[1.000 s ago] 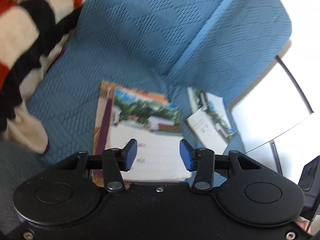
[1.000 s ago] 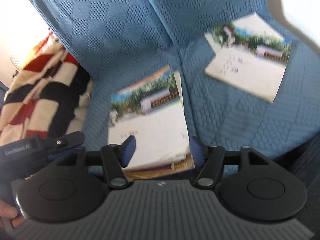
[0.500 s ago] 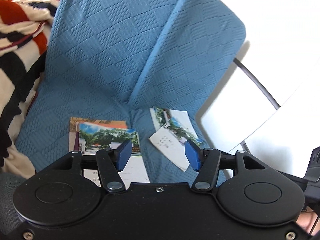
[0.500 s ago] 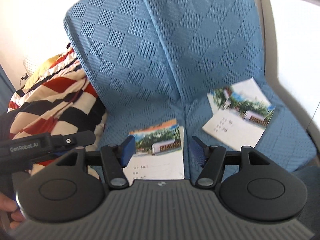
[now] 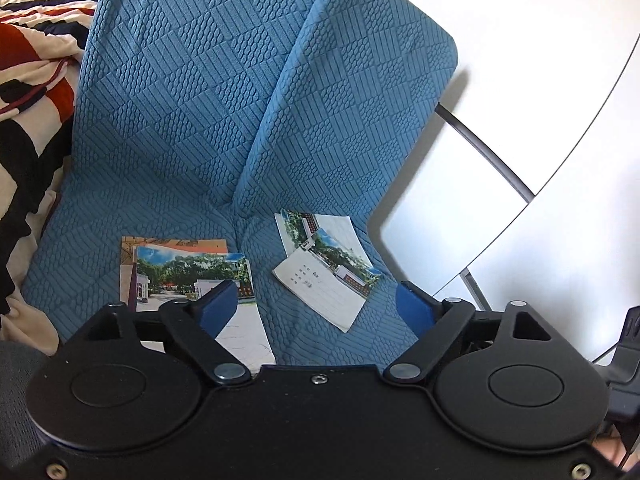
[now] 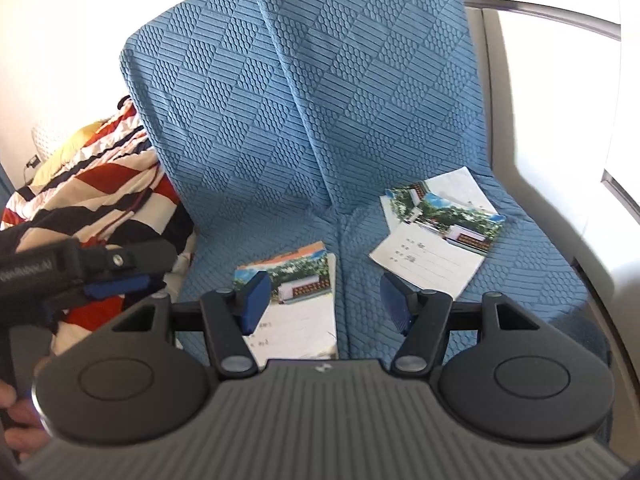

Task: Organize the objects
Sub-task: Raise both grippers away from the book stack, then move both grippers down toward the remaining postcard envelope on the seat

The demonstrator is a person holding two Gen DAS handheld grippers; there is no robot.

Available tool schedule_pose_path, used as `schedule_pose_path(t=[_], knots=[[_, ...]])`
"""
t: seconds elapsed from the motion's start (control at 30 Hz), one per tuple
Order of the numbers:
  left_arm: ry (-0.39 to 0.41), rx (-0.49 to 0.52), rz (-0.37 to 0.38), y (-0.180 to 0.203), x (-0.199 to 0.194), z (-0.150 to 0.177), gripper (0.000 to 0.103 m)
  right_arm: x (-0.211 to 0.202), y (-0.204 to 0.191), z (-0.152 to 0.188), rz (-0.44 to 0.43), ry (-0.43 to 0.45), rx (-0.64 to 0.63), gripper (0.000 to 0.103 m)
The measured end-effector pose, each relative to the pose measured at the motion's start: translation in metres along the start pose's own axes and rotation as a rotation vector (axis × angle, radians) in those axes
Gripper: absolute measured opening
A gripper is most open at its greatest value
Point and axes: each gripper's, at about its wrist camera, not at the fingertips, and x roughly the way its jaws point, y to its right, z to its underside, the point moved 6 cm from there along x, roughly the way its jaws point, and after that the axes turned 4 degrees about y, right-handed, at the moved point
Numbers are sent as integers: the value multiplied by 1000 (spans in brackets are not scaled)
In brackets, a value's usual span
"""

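Blue quilted seat (image 5: 192,128), striped blanket (image 5: 28,64) beside, white wall (image 5: 540,40) behind.

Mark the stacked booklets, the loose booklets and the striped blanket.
stacked booklets (image 6: 298,312), right wrist view, top white cover.
loose booklets (image 6: 428,256), right wrist view, white page.
striped blanket (image 5: 28,92), left wrist view, red and cream stripes.

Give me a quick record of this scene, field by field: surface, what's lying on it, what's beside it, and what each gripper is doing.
surface: blue quilted seat cover
left pile: stacked booklets, squared up
right pile: two booklets, loosely overlapped, askew
beside seat: striped blanket
left gripper: jaws opening, nothing between them
right gripper: open, holding nothing
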Motion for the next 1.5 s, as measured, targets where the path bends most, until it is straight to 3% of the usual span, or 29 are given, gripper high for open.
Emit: schedule_pose_path(t=[0.07,0.17,0.2,0.23,0.3,0.77,1.07,1.27,1.5], knots=[[-4,-11,10,1,2,2,98,-1,4,4,17,-2,0,63],[-9,0,-4,3,5,6,101,0,13,8,30,-6,32,63],[-17,5,-3,4,7,7,101,0,16,9,34,-11,39,69],[-23,11,-1,5,9,8,101,-1,19,11,40,-10,44,86],[-31,21,-2,9,13,12,101,-2,24,13,41,0,51,94],[-43,75,-2,26,57,27,102,12,60,22,90,-14,94,94],[-64,149,17,34,119,19,102,51,89,21,133,43,121,94],[-74,123,1,24,164,18,102,84,111,26,211,56,99,94],[-100,126,-5,6,214,23,102,112,132,19,210,61,100,94]])
